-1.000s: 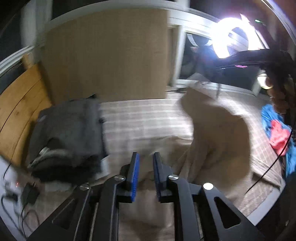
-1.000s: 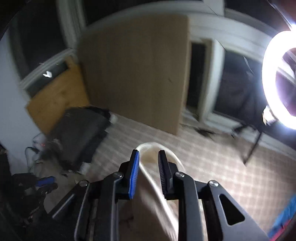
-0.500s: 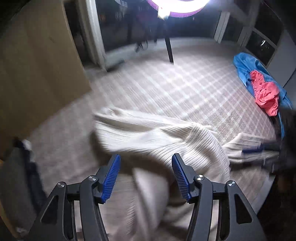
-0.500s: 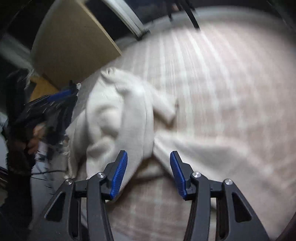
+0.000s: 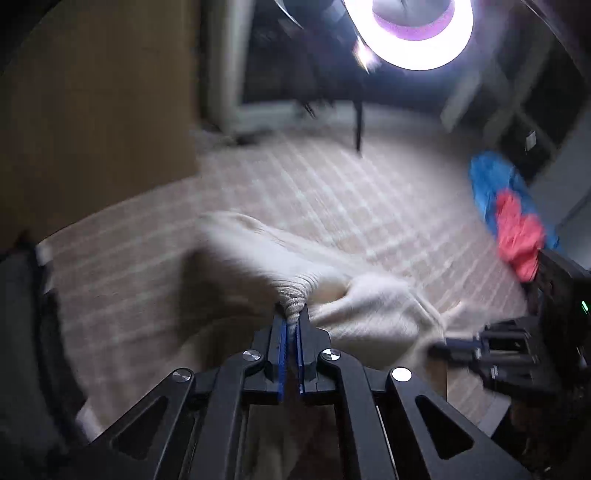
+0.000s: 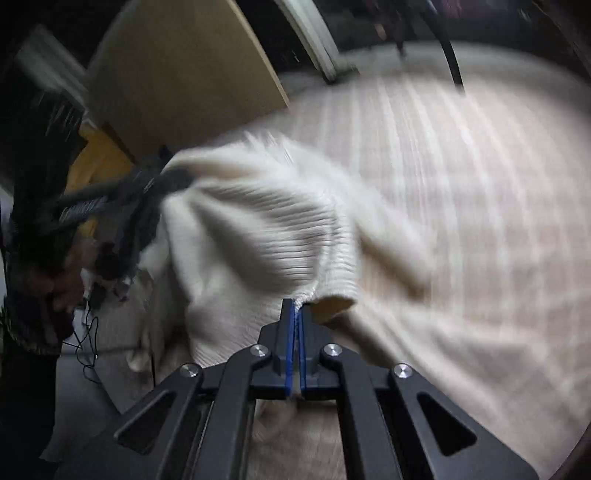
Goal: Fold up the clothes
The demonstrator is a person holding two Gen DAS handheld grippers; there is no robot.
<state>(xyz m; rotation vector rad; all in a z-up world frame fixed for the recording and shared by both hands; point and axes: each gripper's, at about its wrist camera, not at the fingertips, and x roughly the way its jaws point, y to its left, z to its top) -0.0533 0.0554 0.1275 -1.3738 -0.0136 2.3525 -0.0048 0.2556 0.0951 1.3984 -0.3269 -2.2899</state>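
- A dim room lit by a ring light [image 5: 408,33] at the top of the left wrist view; a pale checked bedspread [image 5: 351,192] fills the middle of both views, with a tan board [image 5: 96,110] standing at its far side, upper left.
- The cream ribbed sweater [image 6: 258,229] lies bunched on the bedspread, centre-left in the right wrist view and lower centre in the left one, part of it lifted into folds.
- The left gripper [image 5: 291,325] has its blue pads pinched tight on a gathered ribbed edge of the sweater, low in the frame's middle.
- The right gripper [image 6: 297,314] is likewise clamped on a ribbed hem, with a cuff-like opening just to the right of the jaws.
- Each gripper shows in the other's view: the right one at the lower right edge of the left view, the left one as a dark blur at centre-left of the right view.
- I judge the knit soft, limp and fairly light, stretchy along the ribs; it will sag between the two holds and not keep a crease by itself.
- The firmer ribbed edges, hem or cuffs, look the best places to hold; a pinch in the loose body would likely just pull up a peak.
- Well apart at the right edge of the left view lie a blue garment [image 5: 487,181] and a red garment [image 5: 517,232], touching each other.
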